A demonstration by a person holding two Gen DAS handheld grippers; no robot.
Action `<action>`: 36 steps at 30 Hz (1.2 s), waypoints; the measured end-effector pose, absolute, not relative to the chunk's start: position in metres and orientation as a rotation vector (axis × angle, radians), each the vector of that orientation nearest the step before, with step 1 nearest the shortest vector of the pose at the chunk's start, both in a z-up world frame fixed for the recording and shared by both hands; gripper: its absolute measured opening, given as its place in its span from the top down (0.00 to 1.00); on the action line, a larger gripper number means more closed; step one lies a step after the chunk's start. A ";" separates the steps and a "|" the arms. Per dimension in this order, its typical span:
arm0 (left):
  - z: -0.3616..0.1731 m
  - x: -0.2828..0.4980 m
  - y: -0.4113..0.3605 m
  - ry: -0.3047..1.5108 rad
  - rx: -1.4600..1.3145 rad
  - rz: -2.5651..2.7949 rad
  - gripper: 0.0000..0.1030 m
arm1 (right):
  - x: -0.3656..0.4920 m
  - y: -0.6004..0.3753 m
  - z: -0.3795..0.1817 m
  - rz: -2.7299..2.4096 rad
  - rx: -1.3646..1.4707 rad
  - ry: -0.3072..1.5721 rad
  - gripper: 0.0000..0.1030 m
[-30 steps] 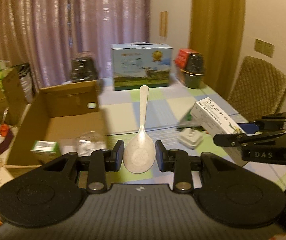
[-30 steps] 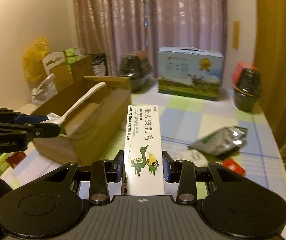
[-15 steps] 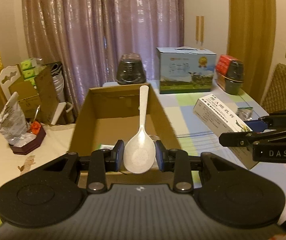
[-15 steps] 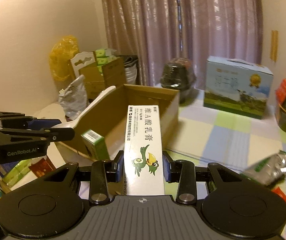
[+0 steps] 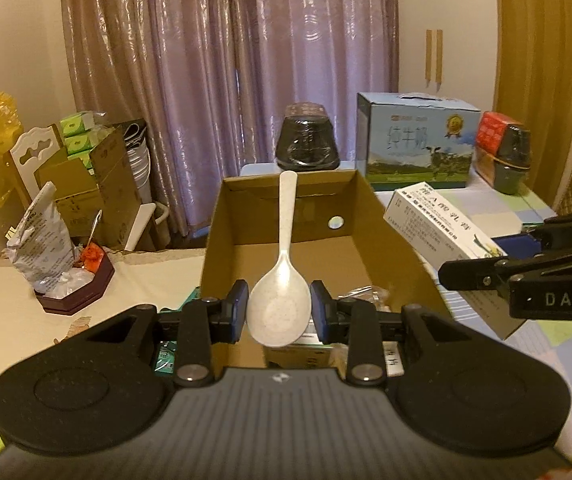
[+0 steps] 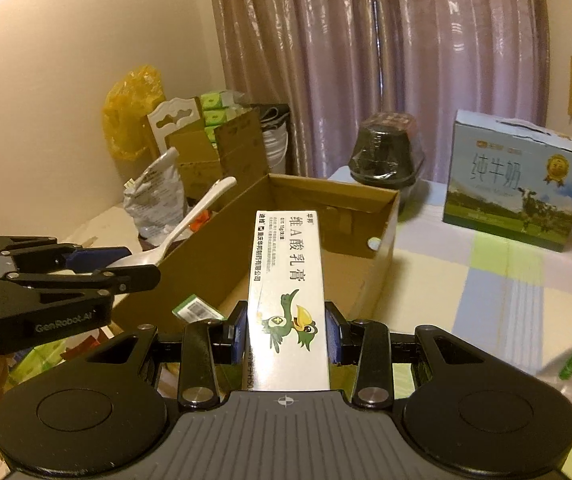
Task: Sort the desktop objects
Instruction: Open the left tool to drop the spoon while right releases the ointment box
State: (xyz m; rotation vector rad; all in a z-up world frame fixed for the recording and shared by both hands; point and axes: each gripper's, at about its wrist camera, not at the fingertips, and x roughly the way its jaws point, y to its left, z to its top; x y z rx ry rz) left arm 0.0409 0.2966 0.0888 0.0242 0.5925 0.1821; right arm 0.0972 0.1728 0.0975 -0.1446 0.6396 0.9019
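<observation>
Spoon [image 5: 279, 307] is clamped by its bowl in the left fingers [image 5: 239, 310]; right fingers [image 6: 239, 332] pinch an ointment carton [image 6: 287, 292], both over the cardboard box [image 5: 386, 236].

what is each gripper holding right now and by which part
The left gripper holds a white spoon by its bowl, handle pointing away. The right gripper holds a white ointment box by its long sides, near the end closest to the camera.

Left tool [image 5: 279, 312] clamped shut, right tool [image 6: 285, 334] gripping; both angled downward, side by side.
</observation>
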 end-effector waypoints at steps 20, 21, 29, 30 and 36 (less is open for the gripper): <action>0.057 0.065 0.320 0.639 0.054 0.194 0.72 | 0.118 0.194 0.074 0.879 -0.152 0.675 0.66; 0.057 0.065 0.320 0.638 0.050 0.192 0.72 | 0.118 0.194 0.073 0.878 -0.152 0.676 0.66; 0.055 0.058 0.323 0.639 0.018 0.190 0.72 | 0.119 0.199 0.068 0.877 -0.141 0.695 0.66; 0.055 0.058 0.324 0.639 0.016 0.190 0.72 | 0.119 0.200 0.069 0.878 -0.135 0.696 0.66; 0.056 0.054 0.324 0.635 0.003 0.194 0.70 | 0.127 0.200 0.071 0.877 -0.075 0.695 0.57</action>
